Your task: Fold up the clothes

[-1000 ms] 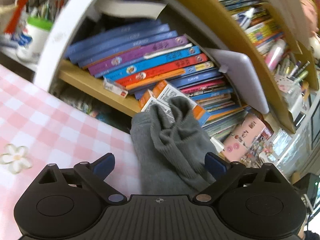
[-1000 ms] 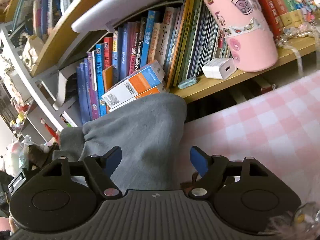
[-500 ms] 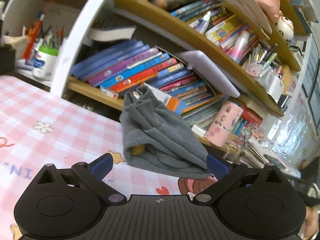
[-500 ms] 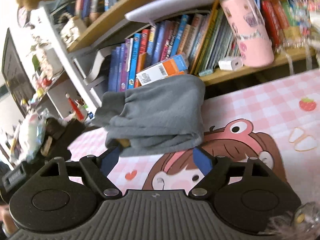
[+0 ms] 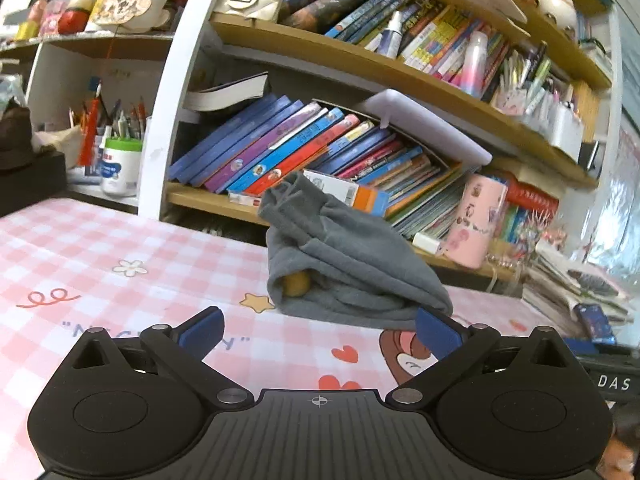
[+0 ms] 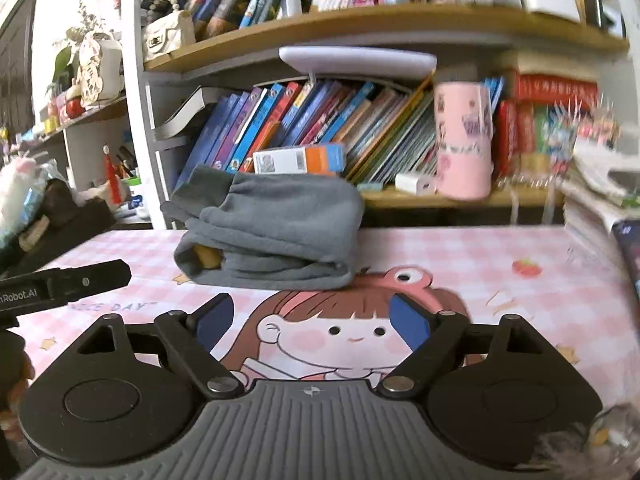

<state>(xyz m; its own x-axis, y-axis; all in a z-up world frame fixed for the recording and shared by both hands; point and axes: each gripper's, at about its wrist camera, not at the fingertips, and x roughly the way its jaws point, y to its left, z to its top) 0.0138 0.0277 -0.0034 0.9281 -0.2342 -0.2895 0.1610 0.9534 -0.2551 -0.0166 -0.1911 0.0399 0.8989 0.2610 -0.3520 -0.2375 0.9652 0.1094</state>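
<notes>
Bare tablecloth [image 6: 500, 264] fronts the grey garment [image 6: 276, 232]; bookshelf [image 6: 400, 200] crowds close behind it.

A folded garment [image 5: 348, 276] [image 6: 276, 236] lies on the tablecloth [image 5: 120, 264] [image 6: 480, 280] toward its far edge, just before the bookshelf [image 5: 360, 64] [image 6: 360, 28], with a small box [image 6: 300, 160] behind it against the leaning books [image 5: 288, 144]. To its right (seen from either wrist) a tumbler [image 5: 476, 224] [image 6: 464, 140] stands on the shelf, and a pen jar [image 5: 120, 164] stands well to the left. Both the left gripper [image 5: 318, 328] and the right gripper [image 6: 312, 318] sit before the garment, apart from it.
</notes>
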